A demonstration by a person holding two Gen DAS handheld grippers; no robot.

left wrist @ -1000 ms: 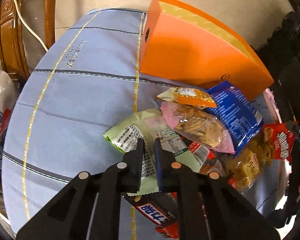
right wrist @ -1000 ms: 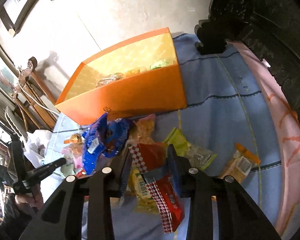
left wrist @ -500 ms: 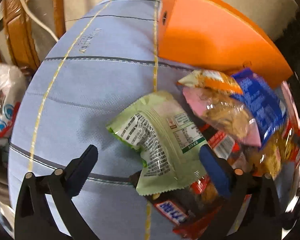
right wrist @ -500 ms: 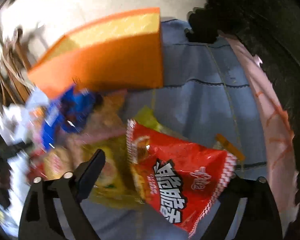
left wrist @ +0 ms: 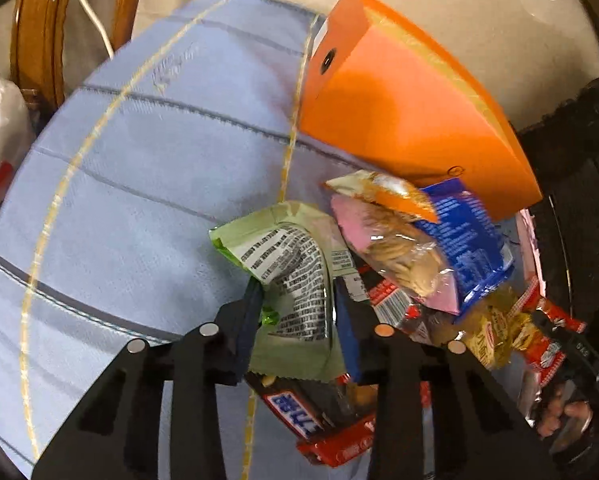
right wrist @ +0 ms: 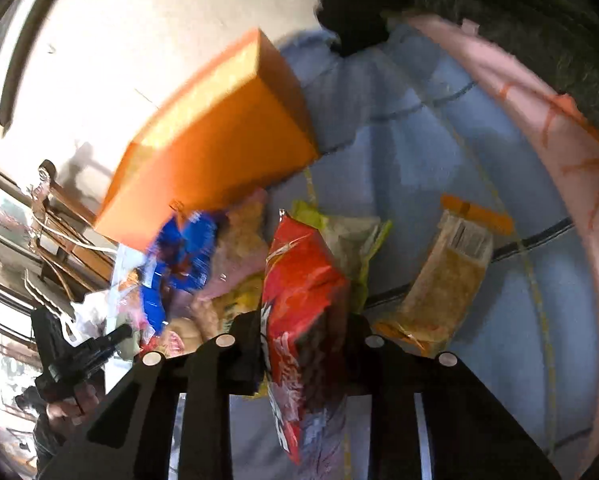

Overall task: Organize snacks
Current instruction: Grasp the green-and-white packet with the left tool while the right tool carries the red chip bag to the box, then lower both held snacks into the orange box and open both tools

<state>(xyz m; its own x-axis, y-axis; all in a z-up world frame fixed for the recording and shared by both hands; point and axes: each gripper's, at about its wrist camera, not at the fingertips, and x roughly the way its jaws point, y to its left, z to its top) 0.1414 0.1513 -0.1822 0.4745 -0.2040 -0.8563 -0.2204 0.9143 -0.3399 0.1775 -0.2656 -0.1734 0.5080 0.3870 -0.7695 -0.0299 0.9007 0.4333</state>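
A pile of snack packets lies on a round table with a blue cloth, in front of an open orange box. My left gripper points down at the pile. Its jaws are closing, and a crumpled green packet is pinched between the pads. In the right wrist view my right gripper has its jaws closing on a red snack bag, squeezed upright between the fingers. The orange box stands behind it.
A pink biscuit bag, a blue packet and a chocolate bar crowd the left gripper. A cracker packet lies to the right of the red bag. A wooden chair and dark carved furniture flank the table.
Both grippers stood wide half a second ago and have since closed, the left on the green packet, the right on the red bag. The right gripper also sank toward the pile.
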